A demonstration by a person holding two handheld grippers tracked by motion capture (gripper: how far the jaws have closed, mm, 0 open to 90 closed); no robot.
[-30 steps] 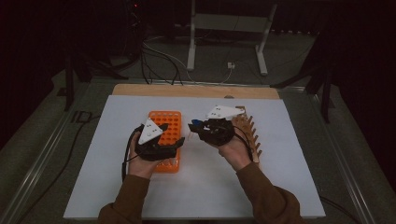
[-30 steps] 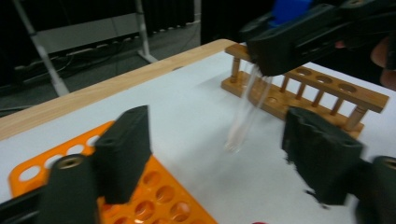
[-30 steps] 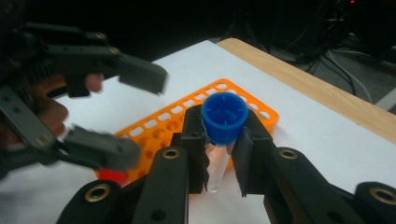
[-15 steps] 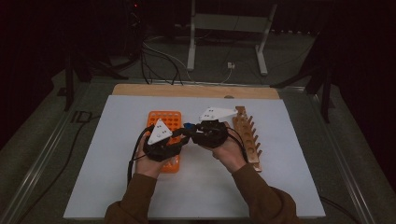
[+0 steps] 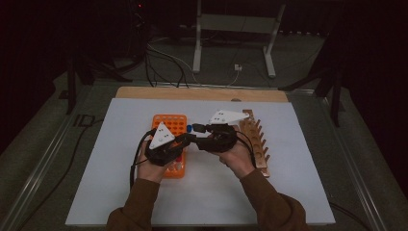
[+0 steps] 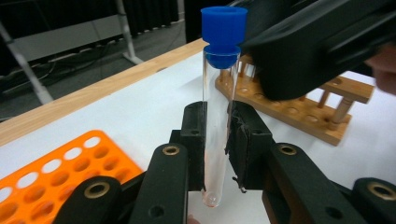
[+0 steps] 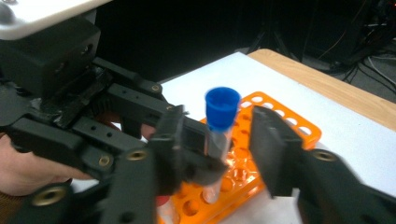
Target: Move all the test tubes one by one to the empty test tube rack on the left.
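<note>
Orange rack: an orange plastic tube rack (image 5: 169, 126) with rows of round holes lies left of centre on the white tabletop (image 5: 120, 183), partly under the person's left hand (image 5: 146, 166).

Left gripper: the black two-jaw left gripper (image 5: 188, 138) has just been closing, and its pads now pinch the glass of a clear test tube with a blue stopper (image 6: 215, 112). In the left gripper view the tube stands upright between the two pads (image 6: 243, 140), gripped at its lower half, its rounded bottom hanging below them and its blue cap well above.

Tube: it is held in the air above the table, over the right edge of the orange rack, between the two hands.

Right gripper: the black right gripper (image 7: 222, 140) has just been opening; its jaws stand spread to either side of the tube's upper part, just below the cap, with a clear gap on one side.

Wooden rack: a light wooden peg-and-hole tube rack (image 5: 255, 139) lies just beyond the right hand (image 5: 238, 159).
</note>
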